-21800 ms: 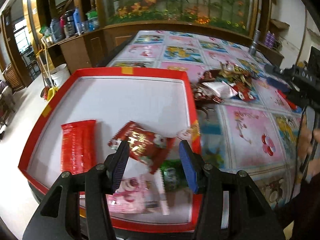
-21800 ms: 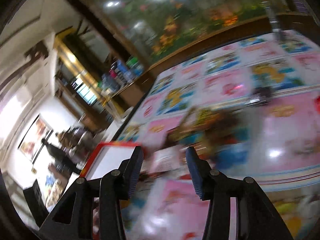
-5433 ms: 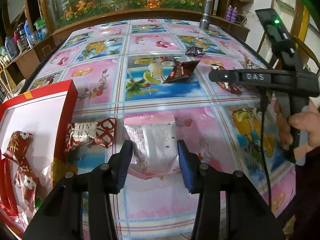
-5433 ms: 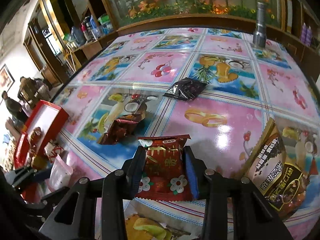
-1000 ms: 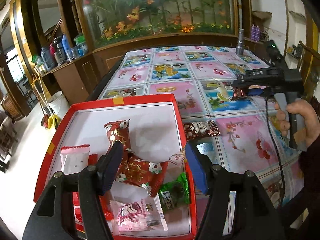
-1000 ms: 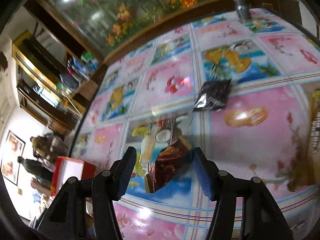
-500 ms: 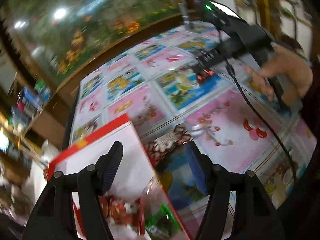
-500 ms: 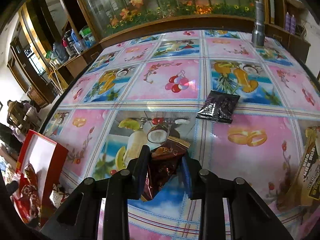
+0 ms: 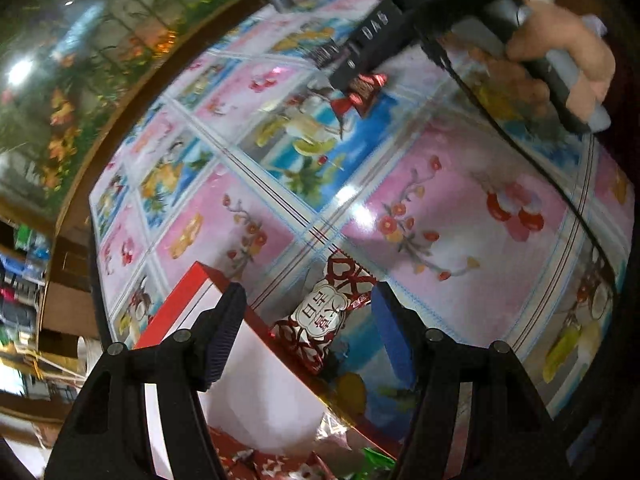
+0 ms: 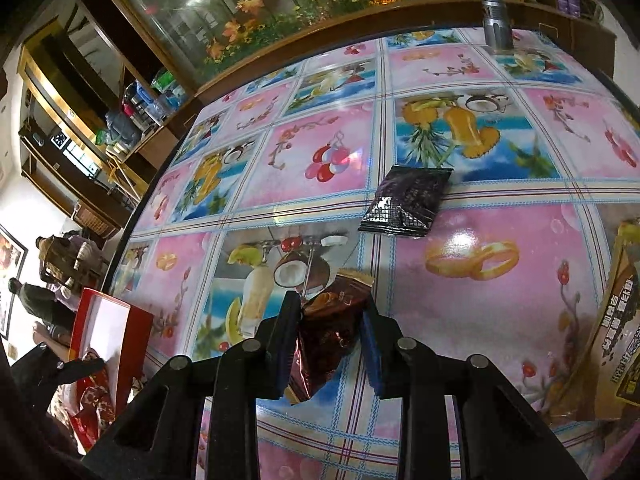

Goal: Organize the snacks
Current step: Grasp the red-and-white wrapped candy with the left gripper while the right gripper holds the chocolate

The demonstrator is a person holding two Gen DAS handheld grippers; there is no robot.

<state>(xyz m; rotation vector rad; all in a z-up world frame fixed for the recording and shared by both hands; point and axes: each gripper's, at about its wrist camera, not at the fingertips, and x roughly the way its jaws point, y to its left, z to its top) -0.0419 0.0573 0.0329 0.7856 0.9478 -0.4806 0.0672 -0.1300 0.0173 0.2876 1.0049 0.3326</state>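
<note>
My right gripper [image 10: 330, 322] is shut on a dark brown foil snack packet [image 10: 330, 328] and holds it above the patterned table; the packet also shows in the left wrist view [image 9: 362, 90] under the right gripper. My left gripper [image 9: 308, 316] is open and empty, with a red-and-white lattice snack packet [image 9: 322, 316] lying on the table between its fingers, beside the red box [image 9: 188, 292]. The red box, white inside, holds several red snacks [image 10: 94, 400].
A black snack packet [image 10: 412, 202] lies on the table beyond the right gripper. A large brown-and-yellow bag [image 10: 624, 340] sits at the right edge. A metal flashlight [image 10: 494, 12] stands at the far table edge. An aquarium cabinet lines the back.
My right gripper has closed on the dark brown packet and lifted it. My left gripper has swung from over the box toward the lattice packet beside it.
</note>
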